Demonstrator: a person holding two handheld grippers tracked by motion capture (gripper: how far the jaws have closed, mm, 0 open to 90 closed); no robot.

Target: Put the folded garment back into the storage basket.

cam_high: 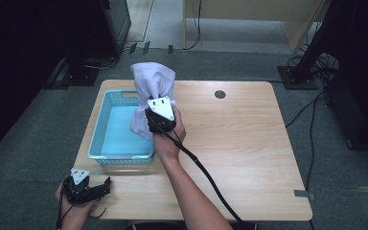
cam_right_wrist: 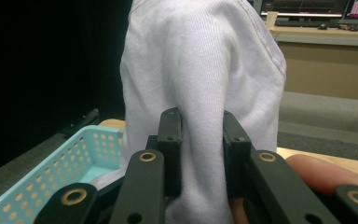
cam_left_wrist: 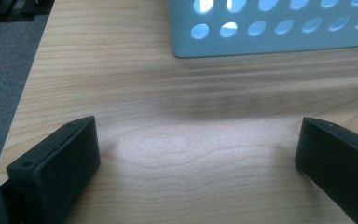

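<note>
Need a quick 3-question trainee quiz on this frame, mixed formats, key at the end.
1. True or false: the right gripper is shut on the white cloth.
2. The blue basket sits toward which side of the table in the high view? A) left B) right C) centre
3. Fill in: the left gripper has its jaws ____ over bare wood.

Key: 1 true; 2 A; 3 open.

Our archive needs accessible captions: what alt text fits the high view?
The right hand-held gripper holds a bunched white cloth upright above the right edge of a light blue basket on a wooden table. The left hand-held gripper rests open at the table's near left corner.
</note>
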